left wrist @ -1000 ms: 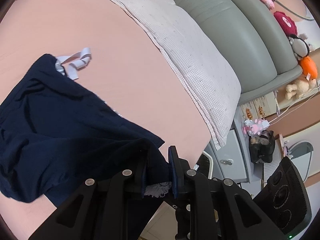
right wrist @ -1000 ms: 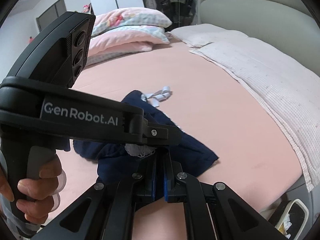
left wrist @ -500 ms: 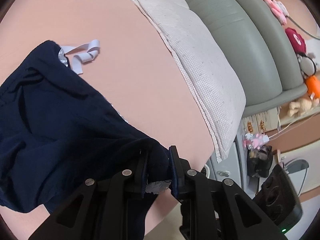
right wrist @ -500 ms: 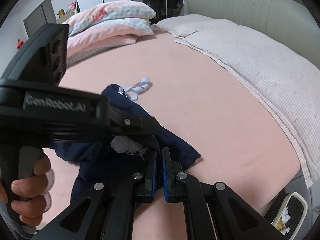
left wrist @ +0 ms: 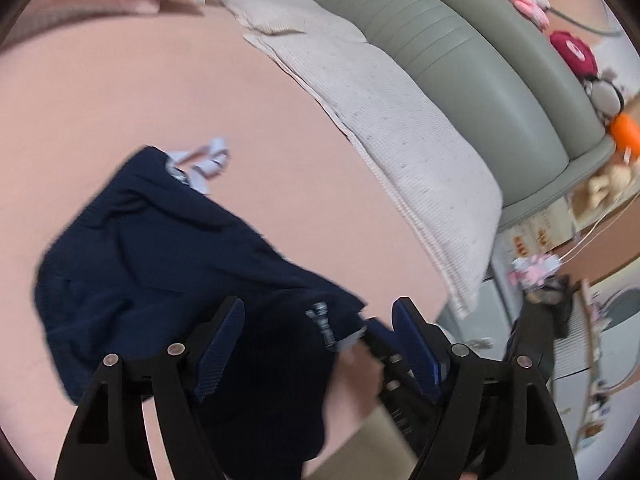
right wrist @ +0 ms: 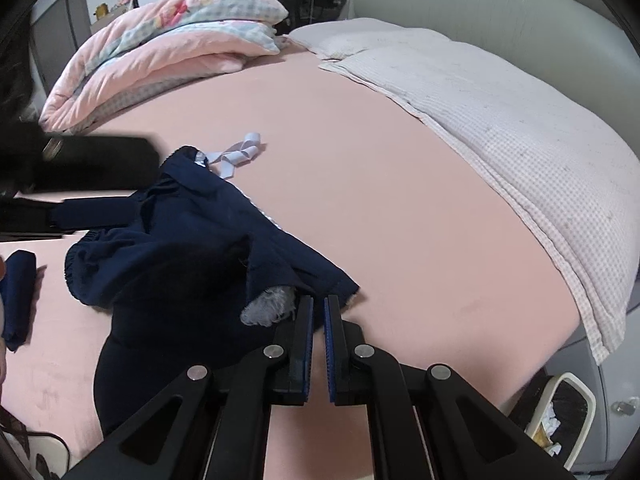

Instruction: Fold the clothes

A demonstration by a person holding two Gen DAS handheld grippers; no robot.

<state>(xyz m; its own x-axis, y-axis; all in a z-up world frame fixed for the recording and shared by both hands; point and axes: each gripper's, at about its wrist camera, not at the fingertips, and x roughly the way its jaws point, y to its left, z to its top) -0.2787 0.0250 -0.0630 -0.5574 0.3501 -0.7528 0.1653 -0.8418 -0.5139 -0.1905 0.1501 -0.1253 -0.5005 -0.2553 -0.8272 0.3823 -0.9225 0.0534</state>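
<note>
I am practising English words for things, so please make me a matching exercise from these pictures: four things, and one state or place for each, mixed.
Things:
1. left gripper
2. navy garment
3. ribbon
4. folded quilt

States or places:
A. stacked at the far side of the bed
B. fingers wide apart
C. crumpled on the pink sheet
D. pale loops at the garment's far end

Pairs: 1-B, 2-C, 3-D, 4-A
</note>
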